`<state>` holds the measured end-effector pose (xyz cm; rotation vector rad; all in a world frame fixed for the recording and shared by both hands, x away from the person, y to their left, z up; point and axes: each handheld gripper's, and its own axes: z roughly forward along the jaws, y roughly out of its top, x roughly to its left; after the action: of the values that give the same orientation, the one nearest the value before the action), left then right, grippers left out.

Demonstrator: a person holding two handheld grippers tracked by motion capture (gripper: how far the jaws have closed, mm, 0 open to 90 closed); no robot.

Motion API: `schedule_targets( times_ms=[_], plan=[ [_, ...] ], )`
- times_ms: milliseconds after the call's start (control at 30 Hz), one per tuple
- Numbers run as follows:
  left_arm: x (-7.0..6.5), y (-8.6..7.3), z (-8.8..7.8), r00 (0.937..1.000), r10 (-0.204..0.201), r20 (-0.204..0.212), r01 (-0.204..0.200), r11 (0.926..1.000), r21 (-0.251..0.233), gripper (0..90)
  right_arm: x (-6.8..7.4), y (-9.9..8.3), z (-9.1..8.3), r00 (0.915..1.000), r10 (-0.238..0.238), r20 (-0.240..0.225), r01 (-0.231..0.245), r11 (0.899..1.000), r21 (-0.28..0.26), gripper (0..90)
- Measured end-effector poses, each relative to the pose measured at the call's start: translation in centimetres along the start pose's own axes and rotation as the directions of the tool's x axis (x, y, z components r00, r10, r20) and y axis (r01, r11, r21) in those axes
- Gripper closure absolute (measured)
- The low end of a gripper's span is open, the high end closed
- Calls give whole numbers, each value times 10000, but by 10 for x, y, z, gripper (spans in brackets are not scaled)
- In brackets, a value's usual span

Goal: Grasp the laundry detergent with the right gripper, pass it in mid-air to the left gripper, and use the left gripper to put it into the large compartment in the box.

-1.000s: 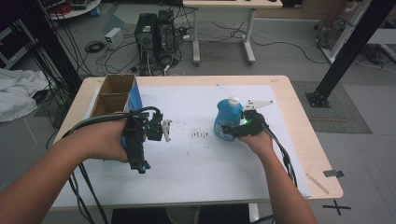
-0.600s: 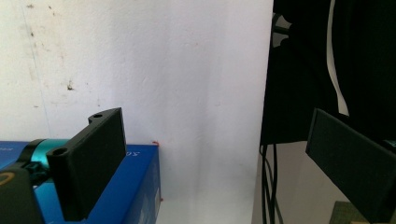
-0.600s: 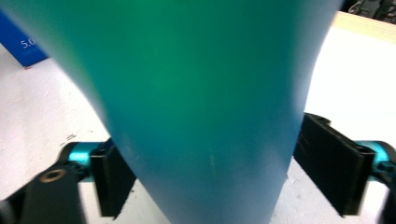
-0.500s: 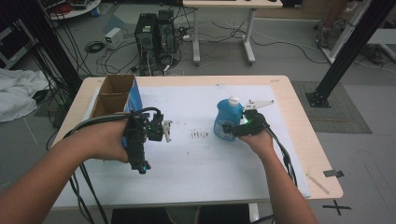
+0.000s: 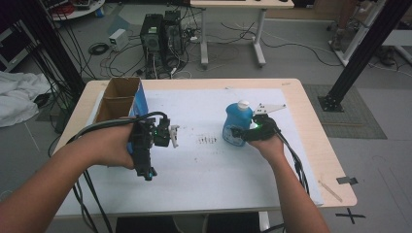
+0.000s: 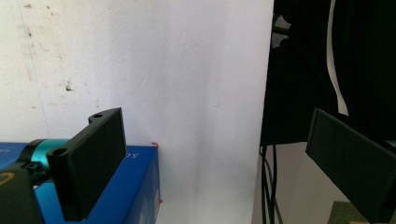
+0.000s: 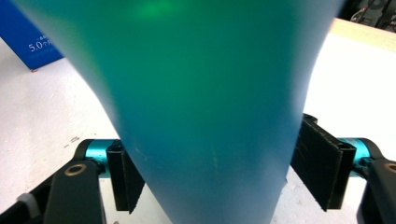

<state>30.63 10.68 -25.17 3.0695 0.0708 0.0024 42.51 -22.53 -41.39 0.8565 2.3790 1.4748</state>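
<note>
High view: a desk covered by a white sheet. A blue bottle with a white cap stands upright right of centre. The right gripper, held in the person's right hand, reaches it from the right, with its jaws on either side of the lower body. At the left, the left gripper hangs above the sheet, just beside an open blue cardboard box near the desk's far left corner.

Left gripper view: the two black jaws stand wide apart with nothing between them, only white sheet beyond. The blue box lies at lower left.

Right gripper view: the blue bottle looms very close, between the jaws. They have just been closing; the right pad looks against the bottle, the left is partly hidden, so a firm grip cannot be told.
</note>
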Motion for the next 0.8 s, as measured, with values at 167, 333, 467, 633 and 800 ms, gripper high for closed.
schedule_targets(
  times_ms=[167, 333, 467, 633, 800],
  plan=[
    [-1, 0, 1, 10000, -10, 0, 10, 10000, -24, 52, 0, -1, 1, 9999, -111, -22, 111, 9999, 65, 287],
    [1, -2, 1, 10000, -47, -18, 47, 10000, -51, 51, 1, 0, 1, 9999, -128, -28, 128, 9999, -10, 320],
    [1, -2, 1, 10000, -66, -9, 66, 10000, -58, 51, 1, 0, 1, 9999, -134, -69, 134, 9999, -35, 332],
    [1, -2, 2, 10000, -27, 13, 27, 10000, -22, 51, 2, 0, 1, 9996, -266, -82, 265, 9996, -91, 377],
    [2, -2, 2, 10000, -29, 32, 29, 10000, -17, 51, 4, 0, 1, 9983, -568, 92, 570, 9982, -182, 432]
  ],
)
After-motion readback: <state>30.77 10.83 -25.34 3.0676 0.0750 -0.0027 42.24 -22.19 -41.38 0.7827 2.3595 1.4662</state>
